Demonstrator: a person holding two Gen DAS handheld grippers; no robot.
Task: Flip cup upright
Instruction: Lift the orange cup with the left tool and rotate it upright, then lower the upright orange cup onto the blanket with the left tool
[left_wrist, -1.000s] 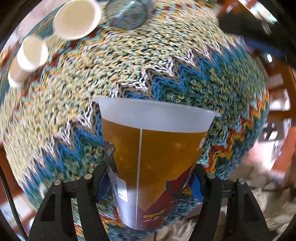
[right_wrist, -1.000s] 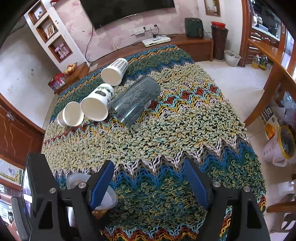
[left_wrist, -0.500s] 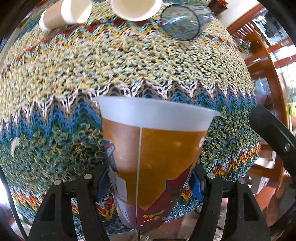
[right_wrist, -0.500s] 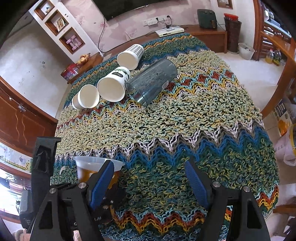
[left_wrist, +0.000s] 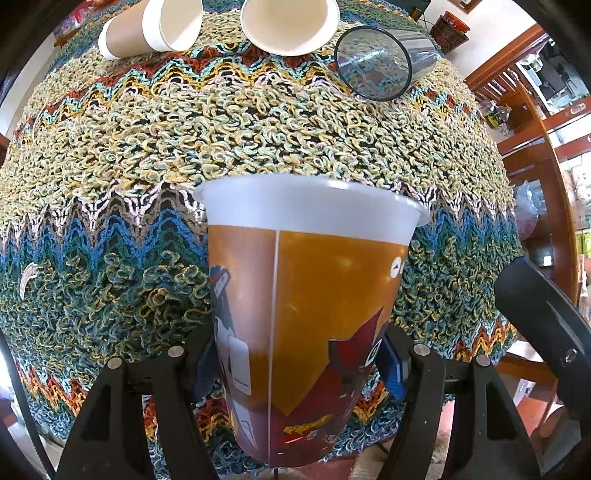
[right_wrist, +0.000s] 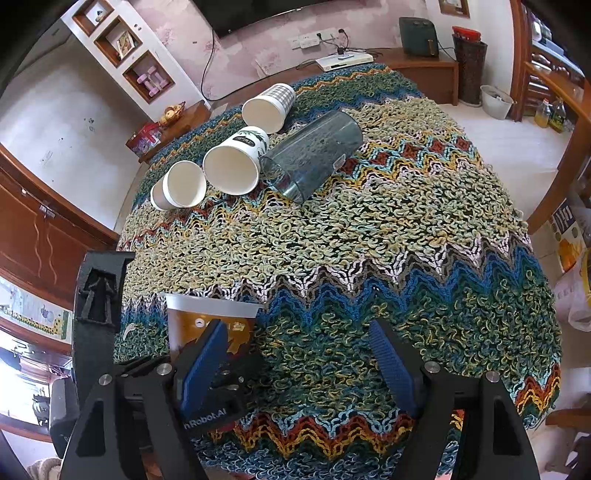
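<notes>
My left gripper (left_wrist: 299, 354) is shut on an orange printed plastic cup (left_wrist: 306, 295) with a white rim, held upright with its mouth up over the near part of the knitted tablecloth (left_wrist: 221, 140). The same cup (right_wrist: 207, 321) shows at the lower left of the right wrist view, partly behind a blue pad. My right gripper (right_wrist: 299, 365) is open and empty above the cloth's near edge, to the right of the cup.
Lying on their sides at the far side are a brown-sleeved paper cup (right_wrist: 179, 188), a white leaf-print cup (right_wrist: 234, 162), a checked cup (right_wrist: 269, 105) and a dark clear tumbler (right_wrist: 314, 153). The cloth drops off at the table's edges (right_wrist: 528, 332); furniture stands around.
The left gripper has moved with the cup in over the cloth toward the far cups, keeping it upright. The right gripper has drawn back and stays open.
</notes>
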